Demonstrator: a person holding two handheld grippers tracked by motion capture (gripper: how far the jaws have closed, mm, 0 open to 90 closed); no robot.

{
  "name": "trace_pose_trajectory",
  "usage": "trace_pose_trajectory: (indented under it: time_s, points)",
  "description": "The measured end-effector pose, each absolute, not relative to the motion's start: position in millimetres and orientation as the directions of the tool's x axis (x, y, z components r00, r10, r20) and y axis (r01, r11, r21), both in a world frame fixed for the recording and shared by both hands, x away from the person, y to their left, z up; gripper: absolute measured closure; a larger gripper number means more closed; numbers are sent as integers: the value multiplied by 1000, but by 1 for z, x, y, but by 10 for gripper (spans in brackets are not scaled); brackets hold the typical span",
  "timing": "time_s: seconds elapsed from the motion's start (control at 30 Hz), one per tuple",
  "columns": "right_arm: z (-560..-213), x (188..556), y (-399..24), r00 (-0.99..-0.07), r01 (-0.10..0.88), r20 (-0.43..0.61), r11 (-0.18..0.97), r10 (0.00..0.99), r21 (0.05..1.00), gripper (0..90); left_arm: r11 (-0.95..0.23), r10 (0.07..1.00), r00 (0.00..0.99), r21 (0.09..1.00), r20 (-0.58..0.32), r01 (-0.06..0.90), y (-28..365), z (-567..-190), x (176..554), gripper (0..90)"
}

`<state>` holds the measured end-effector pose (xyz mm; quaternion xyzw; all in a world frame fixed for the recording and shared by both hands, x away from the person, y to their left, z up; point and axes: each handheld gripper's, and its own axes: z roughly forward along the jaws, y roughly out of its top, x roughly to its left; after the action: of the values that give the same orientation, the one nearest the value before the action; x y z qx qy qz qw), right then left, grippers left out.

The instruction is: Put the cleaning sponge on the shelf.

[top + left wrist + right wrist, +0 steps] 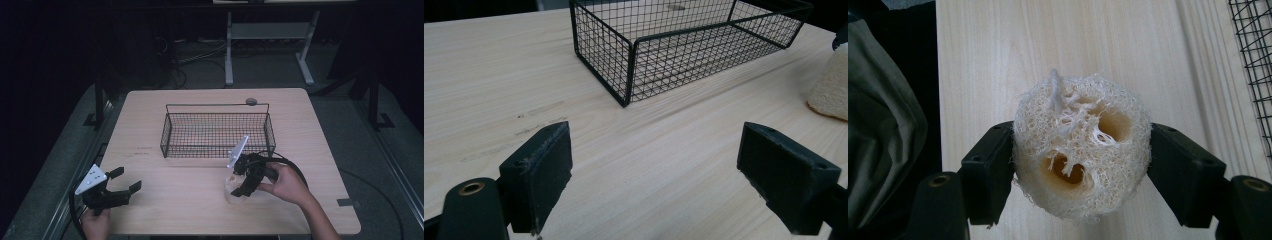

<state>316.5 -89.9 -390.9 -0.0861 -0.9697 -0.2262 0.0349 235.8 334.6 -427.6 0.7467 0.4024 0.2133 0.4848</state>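
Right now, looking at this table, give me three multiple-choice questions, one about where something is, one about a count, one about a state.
1. Where is the wire basket relative to the loofah sponge?
A. farther from the person
B. nearer the person
C. on top of it

2. How many big holes show in the loofah sponge's face?
A. none
B. two
C. five

3. How do the right gripper's jaws stand?
A. wide open, nothing between
B. closed on the basket's rim
C. pressed on the sponge

Answers: 1 A, the high view shows it beyond the sponge; 2 B, two openings show in the right gripper view; 3 C, both jaws press its sides.
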Motion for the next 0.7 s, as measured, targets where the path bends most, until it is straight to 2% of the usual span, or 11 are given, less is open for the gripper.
trace_pose_trajectory:
  time_s: [0.7]
  points:
    - [-378, 313, -97, -985, 172, 87, 872, 148, 459, 292, -208, 807, 586, 895, -71, 394, 334, -427, 236, 139]
